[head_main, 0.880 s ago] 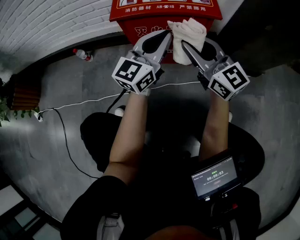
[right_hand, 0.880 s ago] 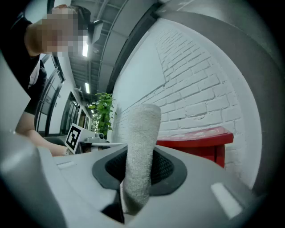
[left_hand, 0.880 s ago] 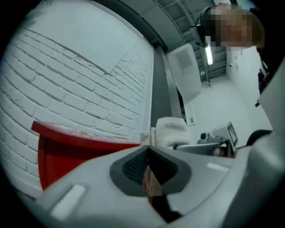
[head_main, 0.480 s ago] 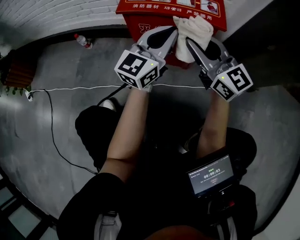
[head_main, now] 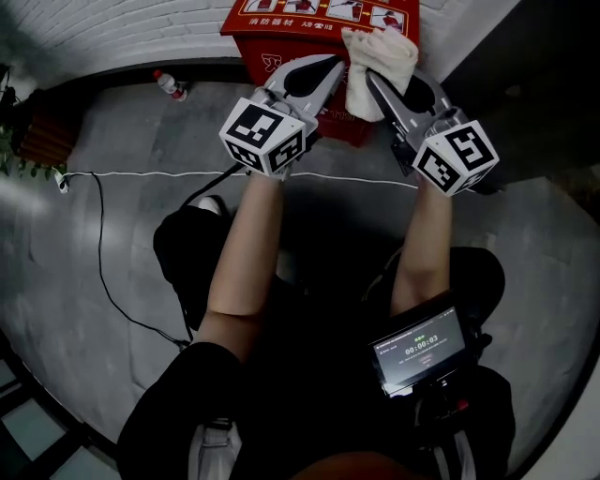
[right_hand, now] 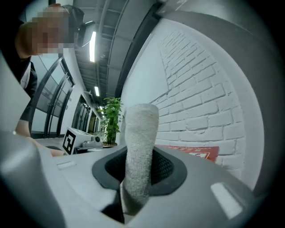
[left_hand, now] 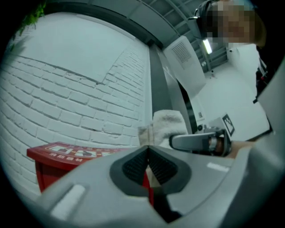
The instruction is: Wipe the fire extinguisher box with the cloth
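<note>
**Q:** Where do we find the task's things in the head view?

**A:** We see the red fire extinguisher box point(head_main: 281, 21) standing on the grey floor point(head_main: 112, 253) against a white brick wall point(head_main: 103, 33). The pale, bunched cloth point(head_main: 377, 58) is at the box's top right corner. We cannot tell whether the cloth touches the box.

**Q:** How do we read the right hand-held gripper point(head_main: 373, 82)?

**A:** In its own view we note both jaws clamped on the cloth. The cloth rises as a thick upright roll between the dark ribbed pads. The box's red lid shows low to its right, and a potted plant point(right_hand: 111, 118) stands behind to its left.

**Q:** And the left hand-held gripper point(head_main: 330, 67)?

**A:** In its own view we see its jaws pressed together at the tips, with nothing between them. It points at the box's front, just beside the cloth.

**Q:** What else do we mark?

**A:** We mark a plastic bottle point(head_main: 170, 85) lying near the wall, left of the box. A white cable point(head_main: 141, 175) runs across the floor, and a small lit screen point(head_main: 420, 349) sits at the person's waist.
</note>
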Action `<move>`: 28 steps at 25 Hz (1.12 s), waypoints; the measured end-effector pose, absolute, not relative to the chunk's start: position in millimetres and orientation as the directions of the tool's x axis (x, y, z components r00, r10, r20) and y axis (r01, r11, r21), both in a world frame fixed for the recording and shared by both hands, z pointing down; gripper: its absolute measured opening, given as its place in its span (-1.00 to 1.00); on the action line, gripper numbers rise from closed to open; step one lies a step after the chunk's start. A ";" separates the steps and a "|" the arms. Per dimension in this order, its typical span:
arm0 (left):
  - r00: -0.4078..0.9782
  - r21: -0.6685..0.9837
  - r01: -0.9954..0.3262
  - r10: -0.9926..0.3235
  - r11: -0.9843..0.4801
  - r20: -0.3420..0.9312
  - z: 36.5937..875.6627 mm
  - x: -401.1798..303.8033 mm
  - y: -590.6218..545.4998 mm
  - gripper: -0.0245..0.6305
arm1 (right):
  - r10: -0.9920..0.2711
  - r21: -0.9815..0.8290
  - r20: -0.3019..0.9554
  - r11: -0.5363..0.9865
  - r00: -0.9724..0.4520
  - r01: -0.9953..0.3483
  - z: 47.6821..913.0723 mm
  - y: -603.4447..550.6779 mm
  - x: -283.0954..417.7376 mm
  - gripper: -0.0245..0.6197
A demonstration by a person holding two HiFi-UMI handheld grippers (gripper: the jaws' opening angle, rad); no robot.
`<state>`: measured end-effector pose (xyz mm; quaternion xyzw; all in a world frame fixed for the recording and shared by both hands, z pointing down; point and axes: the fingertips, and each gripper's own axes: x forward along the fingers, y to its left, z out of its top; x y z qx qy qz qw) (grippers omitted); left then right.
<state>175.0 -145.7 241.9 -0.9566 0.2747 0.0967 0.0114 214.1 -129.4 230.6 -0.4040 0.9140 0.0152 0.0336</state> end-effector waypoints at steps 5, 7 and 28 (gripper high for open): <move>0.839 -0.004 -0.523 -0.513 -0.853 -0.180 214.4 203.7 -138.7 -0.93 | -0.826 -0.088 -0.122 0.561 -0.551 -0.823 198.0 -127.4 265.2 -0.60; 0.837 -0.018 -0.526 -0.514 -0.850 -0.186 201.6 218.2 -139.2 -0.93 | -0.868 -0.093 -0.113 0.494 -0.484 -0.864 191.5 -129.7 290.8 -0.60; 0.802 -0.032 -0.594 -0.589 -0.804 -0.098 275.4 317.2 -158.3 -0.93 | -0.947 -0.296 0.025 0.300 -0.321 -0.907 290.7 -239.9 373.2 -0.61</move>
